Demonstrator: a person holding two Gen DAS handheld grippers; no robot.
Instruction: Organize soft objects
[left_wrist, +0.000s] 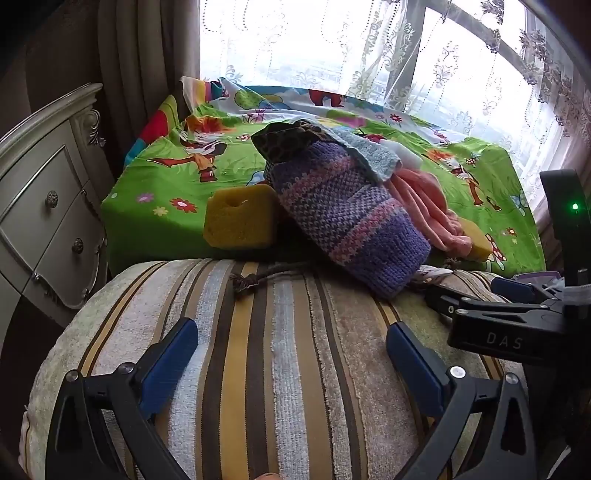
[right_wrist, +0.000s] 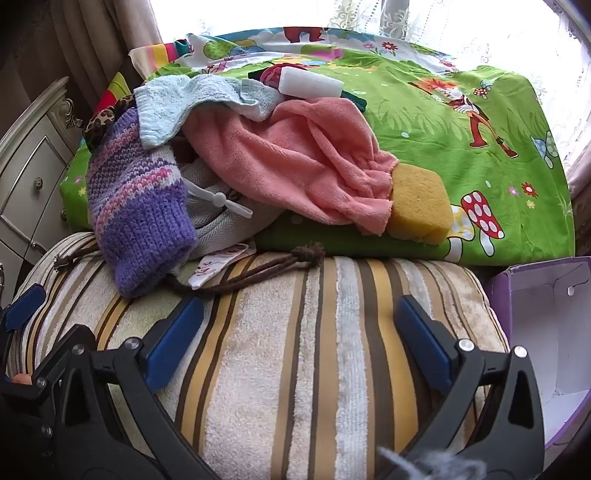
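A heap of soft things lies on a green cartoon sheet (right_wrist: 443, 110). In it are a purple knitted piece (right_wrist: 136, 206) (left_wrist: 347, 218), a pink fleece cloth (right_wrist: 295, 155), a light blue towel (right_wrist: 177, 107), a white foam block (right_wrist: 310, 83), grey woven fabric (right_wrist: 221, 221) and a yellow sponge (right_wrist: 421, 206). A second yellow sponge (left_wrist: 240, 218) sits left of the knit. My left gripper (left_wrist: 291, 362) and right gripper (right_wrist: 299, 332) both hang open over the striped cushion (right_wrist: 295, 387), short of the heap, with nothing between their fingers.
An open purple cardboard box (right_wrist: 546, 325) stands to the right of the cushion. A brown cord (right_wrist: 236, 277) lies across the cushion's far edge. A cream dresser (left_wrist: 44, 206) stands at the left, and a curtained window (left_wrist: 332, 48) is behind the sheet.
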